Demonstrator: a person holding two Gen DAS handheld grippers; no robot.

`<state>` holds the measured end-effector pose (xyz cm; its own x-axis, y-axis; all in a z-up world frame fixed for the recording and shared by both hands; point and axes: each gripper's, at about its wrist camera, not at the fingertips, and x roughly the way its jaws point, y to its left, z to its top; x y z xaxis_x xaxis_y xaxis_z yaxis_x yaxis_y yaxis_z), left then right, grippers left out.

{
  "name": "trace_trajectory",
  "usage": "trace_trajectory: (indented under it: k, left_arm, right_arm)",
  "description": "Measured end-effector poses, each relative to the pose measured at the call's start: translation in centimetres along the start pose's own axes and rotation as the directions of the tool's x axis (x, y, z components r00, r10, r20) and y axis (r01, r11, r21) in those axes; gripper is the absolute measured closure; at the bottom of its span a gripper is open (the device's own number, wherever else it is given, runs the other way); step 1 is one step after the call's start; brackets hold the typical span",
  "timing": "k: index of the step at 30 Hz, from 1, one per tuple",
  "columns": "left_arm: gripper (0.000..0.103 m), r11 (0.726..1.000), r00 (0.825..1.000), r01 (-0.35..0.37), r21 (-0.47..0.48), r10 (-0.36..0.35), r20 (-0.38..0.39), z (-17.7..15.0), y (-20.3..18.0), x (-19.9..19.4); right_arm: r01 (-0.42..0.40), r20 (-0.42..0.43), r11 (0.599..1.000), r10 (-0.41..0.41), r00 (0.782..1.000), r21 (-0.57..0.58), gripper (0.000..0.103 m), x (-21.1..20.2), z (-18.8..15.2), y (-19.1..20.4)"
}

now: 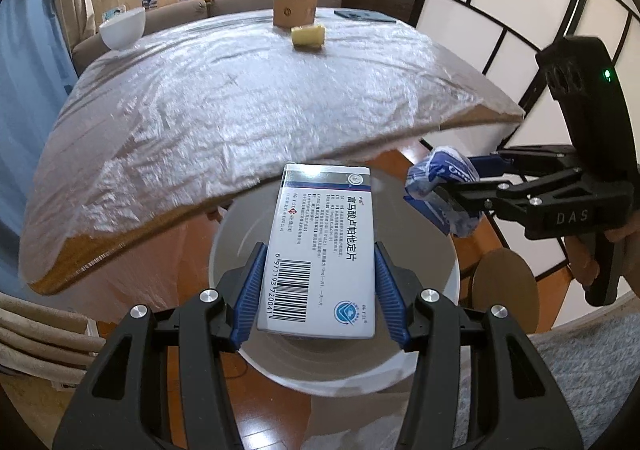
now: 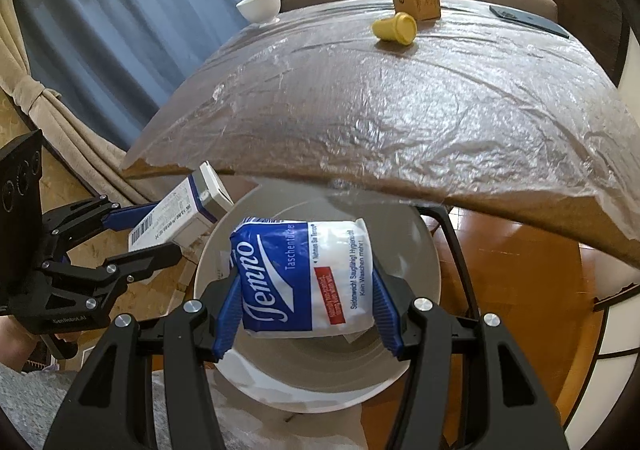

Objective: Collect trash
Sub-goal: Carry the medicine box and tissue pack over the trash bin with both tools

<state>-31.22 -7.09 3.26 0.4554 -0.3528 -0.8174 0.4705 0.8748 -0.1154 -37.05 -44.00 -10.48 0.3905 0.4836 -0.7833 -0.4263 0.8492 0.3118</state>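
My left gripper is shut on a white medicine box with a barcode, held over the mouth of a white bin on the floor beside the table. In the right wrist view the same box and left gripper hang at the bin's left rim. My right gripper is shut on a blue and white tissue pack above the bin. The left wrist view has that pack in the right gripper at the bin's right side.
A table covered in crinkled clear plastic overhangs the bin. On it stand a white bowl, a brown box, a yellow cup on its side and a dark flat device. A round stool stands right of the bin.
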Motion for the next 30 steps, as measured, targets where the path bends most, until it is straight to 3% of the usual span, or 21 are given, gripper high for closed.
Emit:
trace_trajectory:
  k: [30]
  left_arm:
    - [0.050,0.998,0.983,-0.066,0.004,0.066,-0.174,-1.7,0.5,7.7]
  right_arm:
    - [0.046,-0.110,0.999,-0.045,0.993,0.006,0.048,6.9,-1.4,-0.5]
